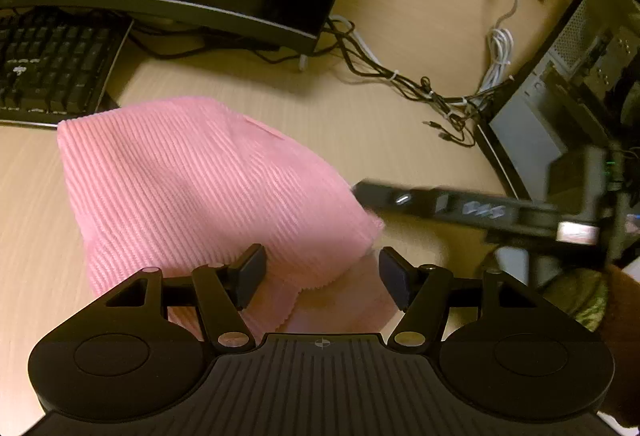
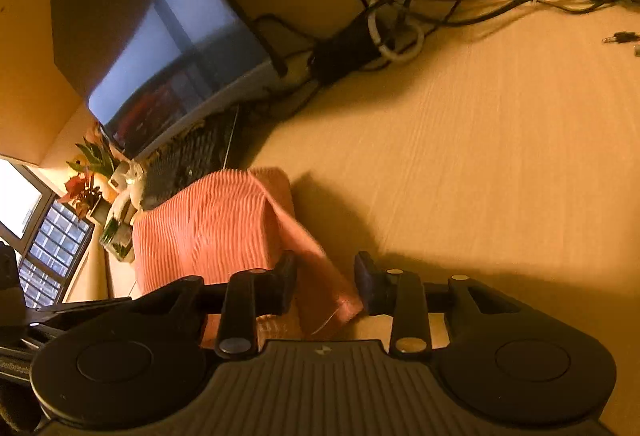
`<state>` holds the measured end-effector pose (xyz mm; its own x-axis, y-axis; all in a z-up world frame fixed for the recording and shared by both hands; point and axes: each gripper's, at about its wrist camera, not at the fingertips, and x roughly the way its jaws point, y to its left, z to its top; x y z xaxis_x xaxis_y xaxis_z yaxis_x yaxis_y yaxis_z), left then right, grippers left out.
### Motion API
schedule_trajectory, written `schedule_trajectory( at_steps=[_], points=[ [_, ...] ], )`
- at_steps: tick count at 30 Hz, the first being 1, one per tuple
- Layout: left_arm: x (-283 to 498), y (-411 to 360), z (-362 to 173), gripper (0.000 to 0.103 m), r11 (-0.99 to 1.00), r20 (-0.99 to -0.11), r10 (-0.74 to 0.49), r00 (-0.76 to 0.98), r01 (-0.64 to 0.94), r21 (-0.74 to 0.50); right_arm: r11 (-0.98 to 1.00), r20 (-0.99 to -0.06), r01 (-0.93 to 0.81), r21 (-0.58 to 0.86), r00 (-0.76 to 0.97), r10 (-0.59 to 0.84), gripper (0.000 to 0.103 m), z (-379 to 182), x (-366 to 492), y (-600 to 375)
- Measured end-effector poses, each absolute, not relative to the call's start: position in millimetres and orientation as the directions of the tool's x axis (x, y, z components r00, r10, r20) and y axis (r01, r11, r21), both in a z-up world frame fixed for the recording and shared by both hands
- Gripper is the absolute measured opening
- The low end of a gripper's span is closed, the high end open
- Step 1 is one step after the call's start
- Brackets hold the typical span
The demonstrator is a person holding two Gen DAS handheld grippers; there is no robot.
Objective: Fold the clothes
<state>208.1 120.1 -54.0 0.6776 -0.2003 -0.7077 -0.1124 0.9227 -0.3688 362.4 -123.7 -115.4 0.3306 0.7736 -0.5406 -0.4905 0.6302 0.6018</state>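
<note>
Nearest, the left tool (image 1: 322, 276) stands released, its pads straddling the near edge of the pink ribbed garment (image 1: 208, 188), apparently ready to pinch it. The right tool (image 2: 325, 282) brackets a raised corner; whether it is clenched I cannot tell. The garment lies on the bench (image 1: 360, 124), before the keyboard (image 1: 48, 64).

Near edge of pink knit cloth (image 1: 208, 192) (behind left tool (image 1: 322, 276))
</note>
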Motion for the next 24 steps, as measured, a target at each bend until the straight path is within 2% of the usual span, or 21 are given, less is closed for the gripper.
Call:
schedule_trajectory(
  at_steps=[3,6,8,10,12,13,17,19,21,22,23,24],
  points=[
    [205,121,-55,0.068,0.917,-0.701,-0.200,0.684,-0.121,-0.379,0.583,-0.523,-0.602,0.545,0.298,0.798,0.015,-95,347,-113],
    [203,122,-56,0.069,0.914,-0.691,-0.204,0.693,-0.119,-0.389,0.588,-0.593,-0.677,0.443,0.270,0.758,0.016,-87,336,-95],
    [200,122,-55,0.079,0.910,-0.689,-0.219,0.691,-0.111,-0.400,0.596,-0.632,-0.720,0.356,0.285,0.721,0.017,-82,329,-90],
    [190,120,-48,0.082,0.911,-0.698,-0.225,0.680,-0.107,-0.399,0.598,-0.656,-0.752,0.279,0.305,0.690,0.028,-76,324,-90],
    [173,120,-39,0.093,0.924,-0.697,-0.188,0.692,-0.116,-0.365,0.604,-0.660,-0.757,0.249,0.324,0.678,0.056,-68,324,-99],
    [164,121,-35,0.095,0.929,-0.694,-0.160,0.702,-0.131,-0.346,0.607,-0.657,-0.754,0.250,0.329,0.679,0.061,-63,325,-104],
    [144,152,-31,0.094,0.894,-0.669,-0.029,0.743,-0.280,-0.349,0.629,-0.627,-0.714,0.309,0.344,0.699,0.064,-48,337,-110],
    [147,177,-33,0.094,0.841,-0.653,-0.001,0.757,-0.353,-0.410,0.642,-0.634,-0.700,0.314,0.349,0.690,0.064,-49,341,-103],
    [161,200,-40,0.093,0.777,-0.647,-0.024,0.762,-0.393,-0.492,0.657,-0.659,-0.694,0.294,0.351,0.666,0.064,-54,341,-90],
    [171,208,-46,0.078,0.754,-0.648,-0.038,0.761,-0.403,-0.518,0.664,-0.676,-0.698,0.268,0.355,0.646,0.064,-56,339,-84],
    [180,211,-48,0.041,0.745,-0.646,-0.046,0.762,-0.405,-0.531,0.668,-0.691,-0.705,0.237,0.361,0.626,0.064,-59,335,-78],
    [186,210,-45,0.036,0.752,-0.625,-0.061,0.778,-0.376,-0.542,0.671,-0.706,-0.712,0.207,0.366,0.607,0.064,-62,332,-71]
  ],
)
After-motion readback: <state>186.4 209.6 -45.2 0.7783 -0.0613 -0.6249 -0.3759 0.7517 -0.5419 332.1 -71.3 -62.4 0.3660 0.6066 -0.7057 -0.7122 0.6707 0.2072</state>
